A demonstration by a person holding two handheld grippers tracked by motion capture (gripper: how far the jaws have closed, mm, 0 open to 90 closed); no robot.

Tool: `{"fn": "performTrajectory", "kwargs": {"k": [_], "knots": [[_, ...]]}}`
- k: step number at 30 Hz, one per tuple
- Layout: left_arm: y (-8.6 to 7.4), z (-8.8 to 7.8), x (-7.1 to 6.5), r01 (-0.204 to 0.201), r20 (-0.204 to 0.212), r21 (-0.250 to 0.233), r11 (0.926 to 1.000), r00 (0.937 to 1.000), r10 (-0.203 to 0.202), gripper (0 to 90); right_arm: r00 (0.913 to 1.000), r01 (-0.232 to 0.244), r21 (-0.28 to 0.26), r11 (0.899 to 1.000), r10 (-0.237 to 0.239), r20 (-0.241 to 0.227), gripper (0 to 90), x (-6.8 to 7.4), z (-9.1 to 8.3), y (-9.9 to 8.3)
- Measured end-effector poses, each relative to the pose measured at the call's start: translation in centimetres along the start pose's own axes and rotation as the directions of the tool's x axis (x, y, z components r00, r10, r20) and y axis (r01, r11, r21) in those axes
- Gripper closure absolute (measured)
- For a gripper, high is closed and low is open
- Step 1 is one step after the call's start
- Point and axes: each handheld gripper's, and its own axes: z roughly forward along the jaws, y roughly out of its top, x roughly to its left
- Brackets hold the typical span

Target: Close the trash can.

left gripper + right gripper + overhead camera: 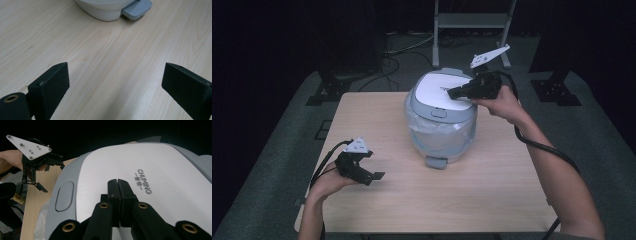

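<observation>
At lower left of the high view, the left gripper (373, 176) sits low over the bare table (492, 200), jaws wide apart, nothing between them; in its own view just wood grain lies between the jaws, with the bin's base and grey pedal (137, 9) at the top edge. Idle, by the look of it.

Mid-frame, the bin (441, 120) stands upright on the table, pedal (436, 161) facing the near edge, a clear liner bunched under the rim. Lid (437, 89) is down and closed.

Upper right, the right gripper (452, 93) has its jaws pressed together, gripping nothing, tips lying over the white lid top. In the right gripper view the closed tips (117, 185) sit just near the printed logo, the oval latch button (64, 196) off to the left; contact with the lid can't be told for sure.

Progress: early. Likely a press or poke on the lid is coming; lid not opened yet, pedal untouched.

Count: one bin, one lid, one pedal, one liner, one table, two grippers.
</observation>
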Motion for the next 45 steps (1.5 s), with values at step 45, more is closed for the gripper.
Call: {"fn": "performTrajectory", "kwargs": {"k": [45], "knots": [[-0.5, -0.6, 0.0, 0.019, 0.008, -0.034, 0.9993, 0.9998, -0.019, 6.7, 0.9822, 0.003, -0.03, 1.0, 0.002, 0.188, 56.5, 1.7, -6.3, -3.9]]}}
